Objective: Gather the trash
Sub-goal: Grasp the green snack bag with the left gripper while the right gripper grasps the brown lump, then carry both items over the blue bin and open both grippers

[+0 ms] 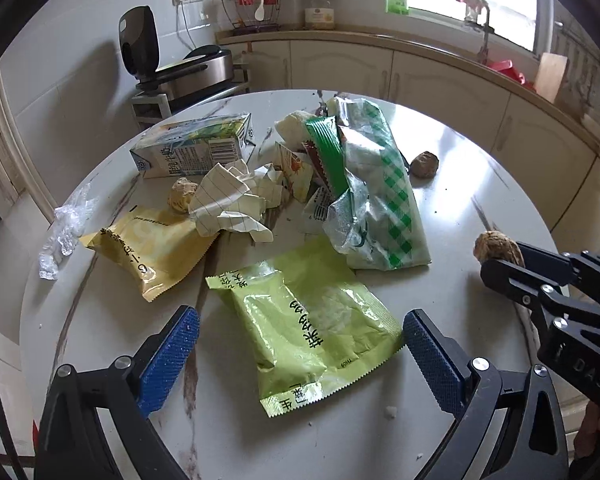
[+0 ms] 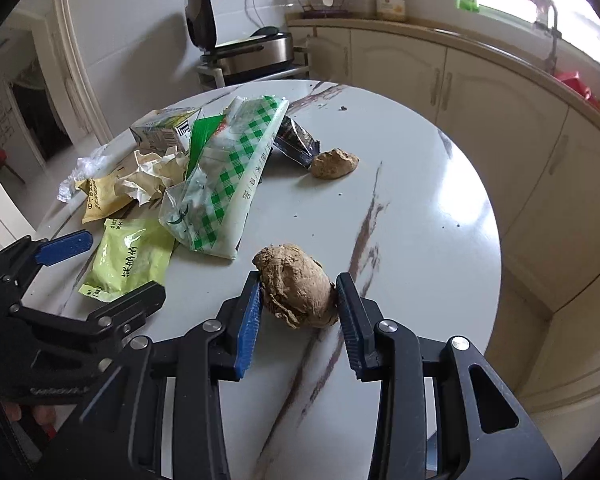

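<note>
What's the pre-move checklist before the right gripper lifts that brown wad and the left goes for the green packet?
1. Brown paper wad between the right gripper pads: ok.
2. Both pads pressing on it: ok, both pads touch its sides.
3. Wad clear of the checked bag: ok, apart.
4. Left gripper open around the light green packet: ok.
5. Grippers clear of each other: ok, but close.
6. Bin to drop into: cannot tell, none in view.

Glossy wrappers on a polished marble-look desk [image 2: 420, 208]

Shiny crinkled foil on the green packet [image 1: 308, 328], dull creased paper in the crumpled sheet [image 1: 232, 204], and a rough, matt brown lump [image 2: 296, 286] against knurled blue pads [image 2: 249, 322].
</note>
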`<action>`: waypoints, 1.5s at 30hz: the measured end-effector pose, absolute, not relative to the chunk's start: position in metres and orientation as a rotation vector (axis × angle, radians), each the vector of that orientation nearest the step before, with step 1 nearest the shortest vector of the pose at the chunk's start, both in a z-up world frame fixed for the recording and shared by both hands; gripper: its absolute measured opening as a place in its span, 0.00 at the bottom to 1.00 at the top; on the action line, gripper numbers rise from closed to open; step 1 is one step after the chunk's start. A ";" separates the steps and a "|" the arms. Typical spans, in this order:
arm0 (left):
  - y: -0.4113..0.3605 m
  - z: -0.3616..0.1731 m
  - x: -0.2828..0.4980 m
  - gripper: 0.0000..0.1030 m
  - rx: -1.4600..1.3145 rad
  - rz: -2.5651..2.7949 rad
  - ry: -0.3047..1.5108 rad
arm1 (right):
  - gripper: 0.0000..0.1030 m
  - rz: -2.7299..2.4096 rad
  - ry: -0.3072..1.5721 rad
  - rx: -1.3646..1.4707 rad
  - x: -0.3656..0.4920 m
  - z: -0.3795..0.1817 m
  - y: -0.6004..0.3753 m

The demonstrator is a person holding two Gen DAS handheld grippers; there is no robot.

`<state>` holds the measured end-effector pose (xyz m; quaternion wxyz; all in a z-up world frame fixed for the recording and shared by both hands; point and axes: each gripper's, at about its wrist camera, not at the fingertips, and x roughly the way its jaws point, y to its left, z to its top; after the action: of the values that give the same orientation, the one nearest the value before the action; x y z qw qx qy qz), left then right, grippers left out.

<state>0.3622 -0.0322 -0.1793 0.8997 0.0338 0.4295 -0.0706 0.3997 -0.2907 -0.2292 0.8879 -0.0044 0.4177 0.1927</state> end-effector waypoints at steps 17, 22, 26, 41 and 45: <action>-0.008 -0.183 0.349 0.08 -0.001 -0.243 0.848 | 0.33 0.431 0.854 0.028 0.374 -0.224 -0.276; 0.003 -0.171 0.333 0.07 -0.035 -0.287 0.827 | 0.33 0.432 0.830 0.038 0.363 -0.215 -0.274; 0.014 -0.155 0.318 0.07 -0.064 -0.302 0.795 | 0.33 0.435 0.812 0.052 0.356 -0.208 -0.275; -0.059 -0.094 0.247 0.08 0.087 -0.436 0.672 | 0.33 0.300 0.695 0.139 0.304 -0.179 -0.356; -0.117 -0.095 0.231 0.08 0.154 -0.536 0.669 | 0.33 0.176 0.682 0.191 0.286 -0.184 -0.418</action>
<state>0.2306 -0.1173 -0.0951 0.9066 0.0744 0.3242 -0.2596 0.2860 -0.4181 -0.1842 0.9341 0.0934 0.3335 0.0863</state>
